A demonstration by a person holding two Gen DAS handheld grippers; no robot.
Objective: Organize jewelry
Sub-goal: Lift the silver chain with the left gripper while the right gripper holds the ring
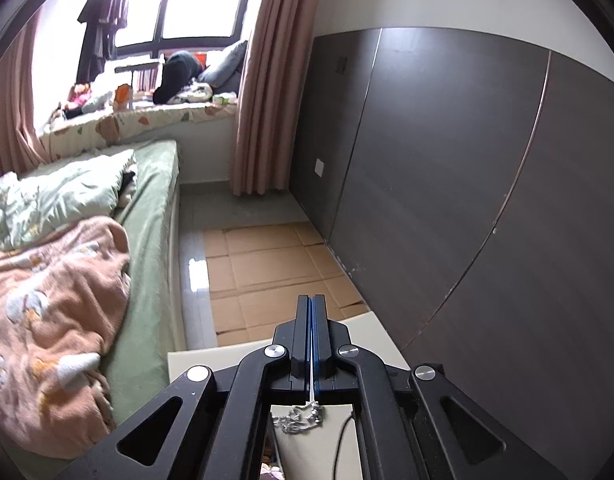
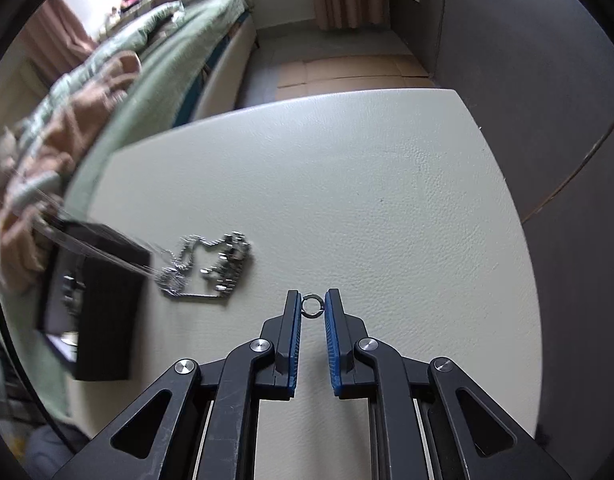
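Right claw point(image 2: 311, 303): tips pinch a small silver ring point(image 2: 309, 305) against the pale bench point(image 2: 347, 184), blue pads touching the ring on either side.
Left claw point(image 1: 311, 304): fully closed on a fine silver chain point(image 1: 310, 376), which runs down between the pads.
Chain pile point(image 2: 205, 270): heaped on the bench, left of the ring and near it; a thin strand rises from it toward the far left.
Black box point(image 2: 93, 300): at the bench's left edge, just beside the pile.
Beyond: green bed point(image 2: 179, 60) to the left, cardboard point(image 1: 267, 264) on the floor.
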